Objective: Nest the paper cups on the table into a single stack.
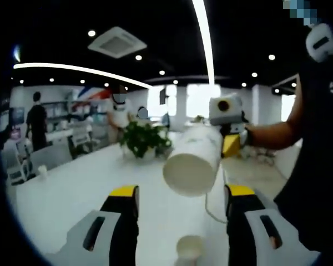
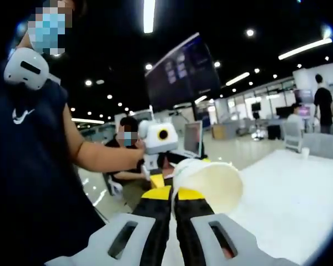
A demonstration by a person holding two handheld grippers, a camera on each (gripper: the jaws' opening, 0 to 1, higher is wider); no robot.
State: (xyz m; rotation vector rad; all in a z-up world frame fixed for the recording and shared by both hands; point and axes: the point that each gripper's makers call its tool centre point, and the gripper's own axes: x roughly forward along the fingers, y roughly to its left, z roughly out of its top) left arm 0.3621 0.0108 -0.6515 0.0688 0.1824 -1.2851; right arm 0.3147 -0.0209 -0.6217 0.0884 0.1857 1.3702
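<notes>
Cup [image 2: 208, 185] in my right claw [image 2: 175, 194] — a white paper one, its rim pinched between the nearly closed jaws, open mouth turned toward that camera. In the left gripper view the same cup [image 1: 193, 160] hangs tilted on its side above the white counter [image 1: 77, 188], bottom facing me, gripped by the right claw [image 1: 231, 145] coming in from the right. My left claw [image 1: 180, 195] is released, jaws spread wide and holding nothing. Between them, low down, a second cup [image 1: 189, 248] stands upright on the counter — mouth up. A potted plant [image 1: 143, 139] sits farther back.
</notes>
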